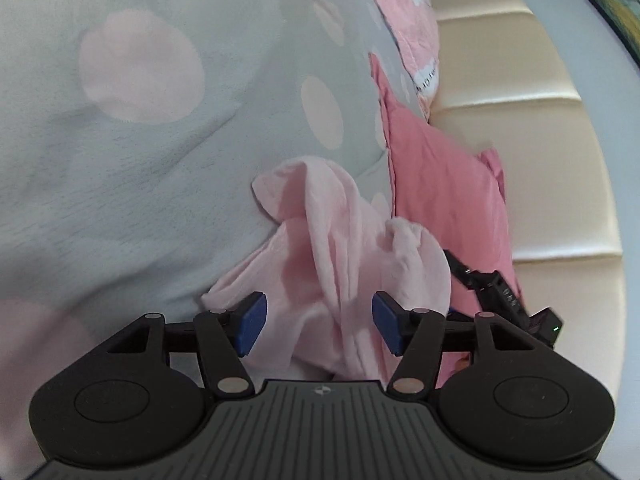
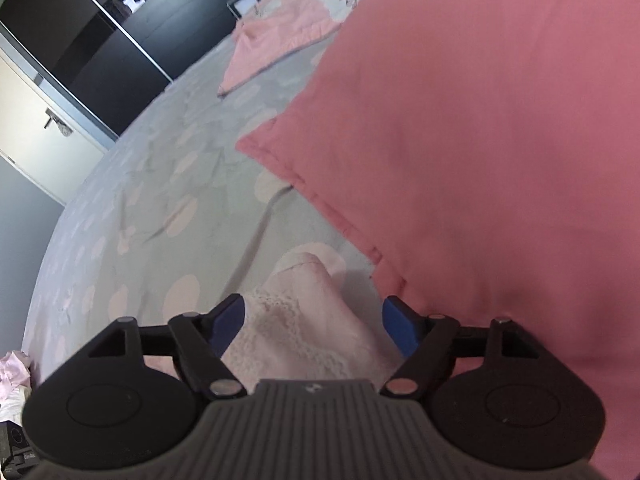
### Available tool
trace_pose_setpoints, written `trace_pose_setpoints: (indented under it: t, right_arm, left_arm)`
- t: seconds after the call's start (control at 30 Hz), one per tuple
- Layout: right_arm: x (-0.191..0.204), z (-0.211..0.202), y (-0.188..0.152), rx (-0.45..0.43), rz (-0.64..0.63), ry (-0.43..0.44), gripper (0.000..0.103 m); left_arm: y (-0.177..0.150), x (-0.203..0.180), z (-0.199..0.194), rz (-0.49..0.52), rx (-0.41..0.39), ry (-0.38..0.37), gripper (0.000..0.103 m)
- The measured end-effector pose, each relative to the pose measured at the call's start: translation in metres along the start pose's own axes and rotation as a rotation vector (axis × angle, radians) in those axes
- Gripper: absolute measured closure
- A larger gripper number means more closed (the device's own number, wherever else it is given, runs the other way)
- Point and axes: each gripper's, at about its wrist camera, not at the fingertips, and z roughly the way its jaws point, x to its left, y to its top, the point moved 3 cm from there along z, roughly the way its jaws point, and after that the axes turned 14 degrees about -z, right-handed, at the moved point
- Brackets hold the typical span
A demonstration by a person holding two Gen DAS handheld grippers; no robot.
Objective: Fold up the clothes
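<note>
A crumpled pale pink garment (image 1: 340,248) lies on the grey bedspread with pink dots (image 1: 160,140). My left gripper (image 1: 319,322) is open, its blue pads on either side of the garment's folds, not closed on them. In the right wrist view the same garment (image 2: 308,320) shows a white lace-trimmed edge between the open blue pads of my right gripper (image 2: 316,326). Part of the right gripper (image 1: 500,292) shows at the right of the left wrist view, beside the garment.
A large pink pillow (image 2: 480,160) lies close on the right of the garment and also shows in the left wrist view (image 1: 448,184). A folded pink blanket (image 2: 288,28) lies farther off. A cream padded headboard (image 1: 540,120) stands behind. Dark wardrobe doors (image 2: 100,32) stand beyond the bed.
</note>
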Motion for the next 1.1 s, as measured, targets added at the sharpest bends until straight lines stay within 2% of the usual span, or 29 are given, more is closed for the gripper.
trace_pose_setpoints:
  t: [0.03,0.1,0.13,0.17,0.2,0.23,0.37,0.4,0.47,0.6,0.63,0.8,0.87,0.93,0.97,1.0,1.1]
  right_arm:
    - [0.0,0.01,-0.001,0.021,0.001,0.004,0.025]
    - [0.0,0.023,-0.003,0.033,0.02,0.034,0.031]
    - [0.001,0.025,-0.003,0.032,0.019,0.046,0.048]
    - [0.002,0.025,-0.003,0.03,0.013,0.055,0.069]
    - [0.004,0.025,-0.003,0.029,0.008,0.064,0.078]
    - [0.005,0.022,-0.004,0.019,-0.001,0.069,0.083]
    - [0.003,0.001,-0.006,-0.054,0.008,0.097,0.089]
    - [0.002,-0.005,-0.006,-0.075,0.017,0.106,0.09]
    - [0.004,-0.014,-0.005,-0.108,0.013,0.101,0.092]
    - [0.009,-0.026,-0.002,-0.155,-0.006,0.07,0.092]
    - [0.01,-0.026,-0.001,-0.154,-0.012,0.056,0.092]
    - [0.01,-0.022,-0.006,-0.169,0.02,0.045,0.092]
    - [0.011,-0.021,-0.008,-0.176,0.026,0.038,0.092]
    - [0.01,-0.022,-0.01,-0.185,0.033,0.039,0.092]
    - [0.01,-0.024,-0.011,-0.19,0.039,0.042,0.092]
    - [0.009,-0.024,-0.012,-0.194,0.044,0.045,0.092]
    - [0.009,-0.026,-0.014,-0.199,0.045,0.044,0.092]
  left_arm:
    - [0.003,0.001,0.005,-0.012,0.004,-0.006,0.047]
    - [0.01,0.003,0.015,-0.036,0.012,-0.02,0.048]
    - [0.013,0.003,0.018,-0.049,0.013,-0.035,0.052]
    - [0.017,0.003,0.022,-0.06,0.014,-0.047,0.053]
    - [0.02,0.002,0.027,-0.065,0.02,-0.05,0.059]
    - [0.022,0.0,0.031,-0.058,0.031,-0.055,0.073]
    - [0.029,-0.007,0.042,0.001,0.049,-0.044,0.097]
    - [0.03,-0.012,0.042,0.028,0.051,-0.044,0.101]
    - [0.032,-0.026,0.038,0.086,0.044,-0.049,0.102]
    - [0.027,-0.064,0.021,0.243,0.036,-0.052,0.102]
    - [0.024,-0.071,0.017,0.273,0.04,-0.027,0.102]
    - [0.016,-0.059,0.002,0.269,0.028,0.104,0.101]
    - [0.018,-0.046,-0.005,0.213,0.025,0.128,0.095]
    - [0.017,-0.035,-0.013,0.165,0.012,0.156,0.073]
    - [0.016,-0.029,-0.018,0.144,0.003,0.172,0.069]
    - [0.015,-0.024,-0.022,0.124,-0.005,0.187,0.059]
    - [0.006,-0.013,-0.031,0.081,-0.03,0.211,0.051]
